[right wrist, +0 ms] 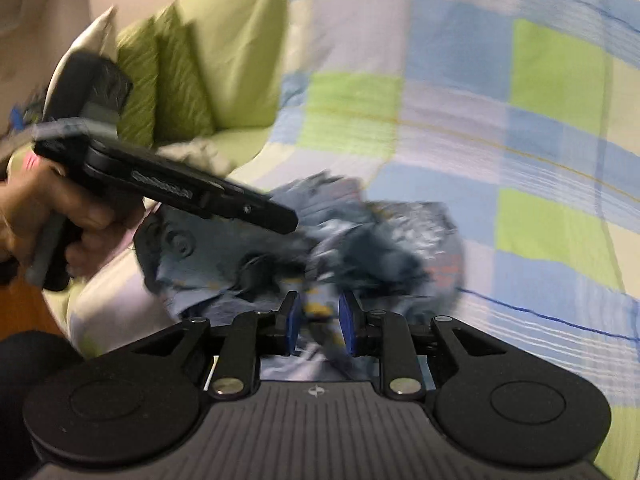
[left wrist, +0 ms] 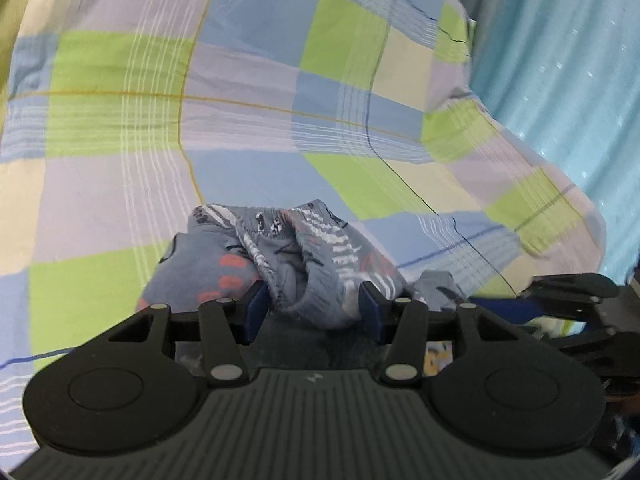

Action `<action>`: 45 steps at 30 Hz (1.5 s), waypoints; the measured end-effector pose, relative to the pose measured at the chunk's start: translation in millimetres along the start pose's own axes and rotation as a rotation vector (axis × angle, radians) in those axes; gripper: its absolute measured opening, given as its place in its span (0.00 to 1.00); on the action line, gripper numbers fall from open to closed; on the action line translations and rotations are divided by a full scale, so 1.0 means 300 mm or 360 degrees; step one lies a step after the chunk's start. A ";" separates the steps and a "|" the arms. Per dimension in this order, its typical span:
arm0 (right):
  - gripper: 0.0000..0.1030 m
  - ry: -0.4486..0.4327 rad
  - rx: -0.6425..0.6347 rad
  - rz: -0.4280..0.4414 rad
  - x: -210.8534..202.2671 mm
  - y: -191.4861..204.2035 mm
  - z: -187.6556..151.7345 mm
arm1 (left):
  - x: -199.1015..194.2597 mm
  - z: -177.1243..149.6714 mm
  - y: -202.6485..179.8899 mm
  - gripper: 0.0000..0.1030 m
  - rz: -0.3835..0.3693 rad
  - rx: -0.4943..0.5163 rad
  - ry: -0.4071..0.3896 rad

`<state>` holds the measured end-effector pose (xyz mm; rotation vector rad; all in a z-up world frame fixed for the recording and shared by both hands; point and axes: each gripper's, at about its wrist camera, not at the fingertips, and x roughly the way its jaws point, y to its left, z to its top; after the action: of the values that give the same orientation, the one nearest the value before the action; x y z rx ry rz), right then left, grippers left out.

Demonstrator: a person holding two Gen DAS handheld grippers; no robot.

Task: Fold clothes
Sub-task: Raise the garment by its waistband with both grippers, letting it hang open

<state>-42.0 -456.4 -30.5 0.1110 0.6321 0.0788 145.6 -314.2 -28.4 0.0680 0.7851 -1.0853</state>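
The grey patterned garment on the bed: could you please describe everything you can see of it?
The grey patterned garment is soft blue-grey fabric printed with white stripes and coral-red spots. It lies crumpled and unfolded in a heap on the checked bedsheet. A bunched fold sits between the open left tongs. In the blurred right wrist view, the right tongs are open at its near edge; contact cannot be judged there.

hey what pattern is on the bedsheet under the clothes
The bedsheet is a check of green, blue, lilac and cream squares with thin white stripes, clearest in the left wrist view.
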 end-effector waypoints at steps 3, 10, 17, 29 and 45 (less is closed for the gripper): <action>0.26 -0.0173 0.0114 -0.0079 -0.059 -0.067 -0.011 | 0.033 0.005 -0.004 0.10 0.0074 0.0029 0.0035; 0.45 -0.0119 0.0232 -0.0187 0.114 -0.247 0.100 | -0.071 -0.011 0.023 0.08 0.0098 0.0175 0.0035; 0.50 0.0109 0.0295 -0.0149 0.412 -0.360 0.173 | -0.227 -0.008 0.066 0.08 0.0132 0.0387 0.0019; 0.02 -0.0261 0.0065 -0.0338 0.059 -0.136 0.229 | -0.580 0.059 -0.093 0.07 0.0489 0.0939 -0.0198; 0.02 -0.1014 -0.0226 -0.0733 -0.906 0.438 0.185 | -1.197 0.031 -0.435 0.07 0.0479 0.1158 -0.0684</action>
<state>-233.0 -359.6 189.6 -0.1471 0.0035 -0.3469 -37.5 -107.6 235.8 0.5330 -0.0351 -0.9997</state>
